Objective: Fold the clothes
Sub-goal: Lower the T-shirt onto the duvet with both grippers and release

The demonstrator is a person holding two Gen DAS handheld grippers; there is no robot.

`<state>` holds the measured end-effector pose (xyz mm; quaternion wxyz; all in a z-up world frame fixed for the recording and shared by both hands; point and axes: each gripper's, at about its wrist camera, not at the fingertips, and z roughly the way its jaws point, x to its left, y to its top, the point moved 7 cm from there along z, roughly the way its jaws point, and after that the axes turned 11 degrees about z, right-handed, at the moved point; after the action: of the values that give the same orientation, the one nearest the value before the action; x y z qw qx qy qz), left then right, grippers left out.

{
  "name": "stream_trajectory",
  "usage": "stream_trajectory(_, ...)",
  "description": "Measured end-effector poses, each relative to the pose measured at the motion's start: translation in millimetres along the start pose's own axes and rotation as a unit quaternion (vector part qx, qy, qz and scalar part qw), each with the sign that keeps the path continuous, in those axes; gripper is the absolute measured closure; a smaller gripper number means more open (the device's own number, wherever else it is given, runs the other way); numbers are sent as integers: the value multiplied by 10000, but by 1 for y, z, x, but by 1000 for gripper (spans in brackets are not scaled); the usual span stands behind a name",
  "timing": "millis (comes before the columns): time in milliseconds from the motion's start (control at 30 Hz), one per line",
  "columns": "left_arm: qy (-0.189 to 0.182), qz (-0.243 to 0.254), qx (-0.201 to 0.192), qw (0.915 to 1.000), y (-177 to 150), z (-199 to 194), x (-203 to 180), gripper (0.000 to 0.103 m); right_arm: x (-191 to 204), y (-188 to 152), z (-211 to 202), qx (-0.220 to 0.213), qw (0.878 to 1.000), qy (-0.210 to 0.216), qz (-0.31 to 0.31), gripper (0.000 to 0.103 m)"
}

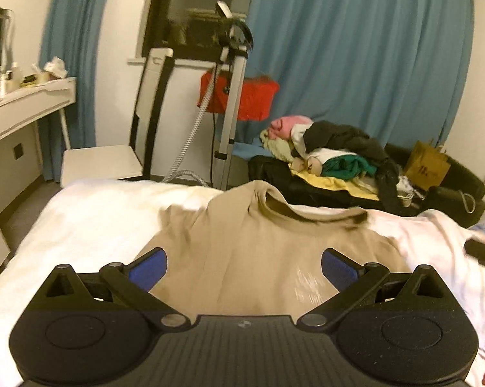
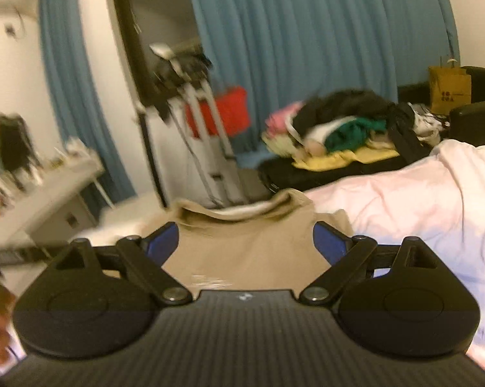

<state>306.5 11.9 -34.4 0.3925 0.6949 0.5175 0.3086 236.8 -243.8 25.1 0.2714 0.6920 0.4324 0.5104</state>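
A beige T-shirt (image 1: pixel 242 258) lies spread on the white bed (image 1: pixel 81 225), its collar (image 1: pixel 307 213) toward the far edge. My left gripper (image 1: pixel 244 266) is open above the shirt's body, its blue pads (image 1: pixel 149 269) wide apart and holding nothing. In the right wrist view the same shirt (image 2: pixel 242 251) lies ahead with its collar (image 2: pixel 229 211) raised. My right gripper (image 2: pixel 245 242) is open over it, blue pads (image 2: pixel 328 246) apart and empty. The right view is motion-blurred.
A pile of mixed clothes (image 1: pixel 332 148) sits on a black sofa (image 1: pixel 452 190) beyond the bed, with a brown paper bag (image 1: pixel 428 164). A garment steamer stand (image 1: pixel 229 96), white chair (image 1: pixel 103 161) and white desk (image 1: pixel 23 103) stand to the left. Blue curtains (image 1: pixel 355 48) hang behind.
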Motion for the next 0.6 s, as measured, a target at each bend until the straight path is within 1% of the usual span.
stream_trajectory(100,160,358,-199,9990,-11,-58,-9,0,17,-7,-53,-169,9996,216,-36,11)
stream_trajectory(167,206,625,-137,9977,-9,-88,-17,0,26,-12,-84,-315,9991,259,-68,11)
stream_trajectory(200,203,719,-128,9971,-7,-99,-21,0,29,-16,-96,-349,9991,215,-130,11)
stream_trajectory(267,-1,765,-119,9970,-8,-116,-28,0,33,-26,-110,-300,9991,69,-285,11)
stream_trajectory(333,-164,583,52,9982,-14,-123,-29,0,34,-38,-122,-303,9988,-19,-385,11)
stream_trajectory(433,-271,40,148,9995,-22,-116,-12,0,25,-58,-127,-326,9989,-55,-330,11)
stream_trajectory(500,-337,-332,191,9987,-28,-110,1,0,17,-71,-126,-330,9993,10,-198,11)
stream_trajectory(600,-421,-873,221,9950,-37,-84,31,0,5,-88,-114,-161,9999,-22,48,11)
